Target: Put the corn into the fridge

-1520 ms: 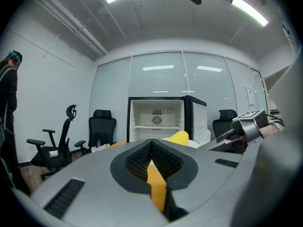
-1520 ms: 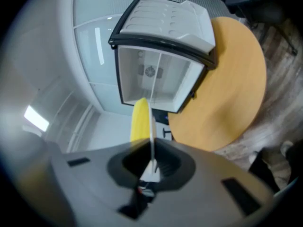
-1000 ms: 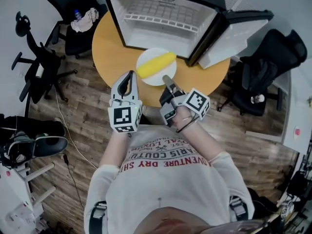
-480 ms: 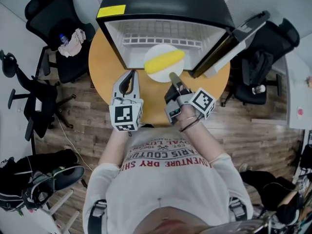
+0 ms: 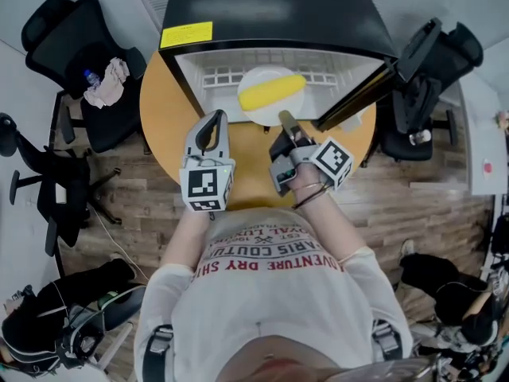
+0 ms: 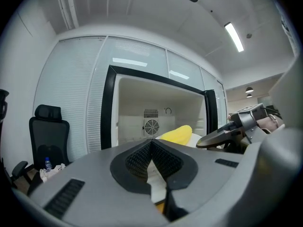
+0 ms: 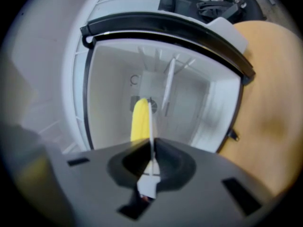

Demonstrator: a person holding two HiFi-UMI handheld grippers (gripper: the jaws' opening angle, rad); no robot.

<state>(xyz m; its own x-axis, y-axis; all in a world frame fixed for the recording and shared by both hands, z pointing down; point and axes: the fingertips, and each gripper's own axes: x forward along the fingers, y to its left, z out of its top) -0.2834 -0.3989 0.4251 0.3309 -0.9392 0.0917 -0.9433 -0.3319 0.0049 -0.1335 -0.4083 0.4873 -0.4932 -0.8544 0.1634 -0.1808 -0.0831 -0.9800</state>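
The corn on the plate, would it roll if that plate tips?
Probably yes: the corn looks round and smooth and lies loose on the plate, so a tilt could send it rolling. The plate seems stiff, but the right gripper pinches only its rim, so it may tip.

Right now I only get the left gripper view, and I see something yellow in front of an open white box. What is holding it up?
Observer: The corn lies on a white plate, and the right gripper has its fingers shut on that plate's rim.
Visitor: Is it inside the box?
Observer: In the head view the plate is right at the open front of the fridge. How far in it is, I cannot tell.
Visitor: What does the fridge stand on?
Observer: A round wooden table.
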